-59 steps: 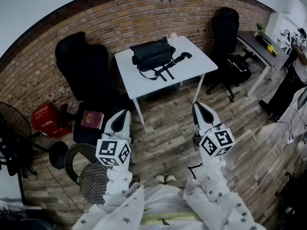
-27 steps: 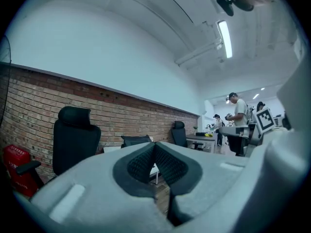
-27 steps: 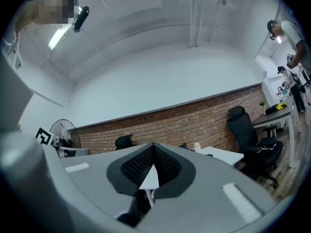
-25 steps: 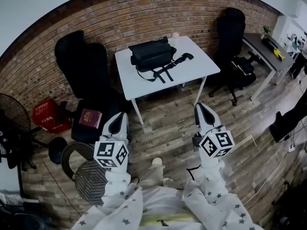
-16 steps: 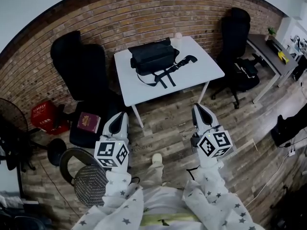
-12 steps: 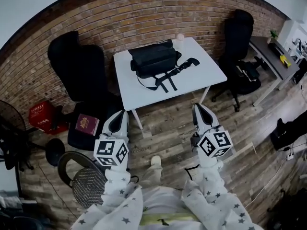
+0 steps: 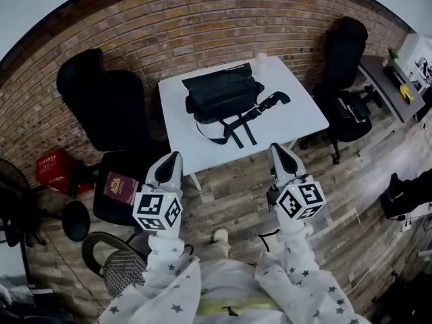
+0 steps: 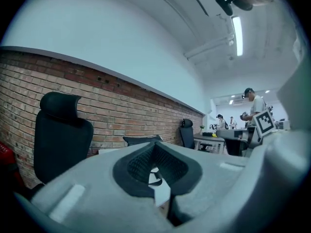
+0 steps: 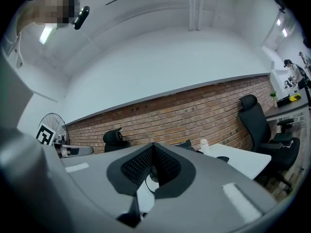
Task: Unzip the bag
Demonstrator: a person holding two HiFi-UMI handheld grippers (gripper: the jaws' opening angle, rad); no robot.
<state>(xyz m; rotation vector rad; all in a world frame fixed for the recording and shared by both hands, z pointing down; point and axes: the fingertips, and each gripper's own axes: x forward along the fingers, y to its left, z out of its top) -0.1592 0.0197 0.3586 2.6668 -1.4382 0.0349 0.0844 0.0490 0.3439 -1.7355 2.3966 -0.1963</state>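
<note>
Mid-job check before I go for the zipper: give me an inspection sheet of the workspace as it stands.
Surface: white table, mostly bare, standing on a plank floor.
Job's things: black bag lies toward the table's far side, and its strap trails toward the near edge. Zipper state cannot be told.
Clutter: small pale container at the table's back edge.
Tools: left tool and right tool are both shut and empty, neither touching the bag.
Cables: dark cord loop by the right sleeve.
Surroundings: brick wall behind the table, a black chair at left and another at right. A red book lies on a seat, with a red crate beside it.
</note>
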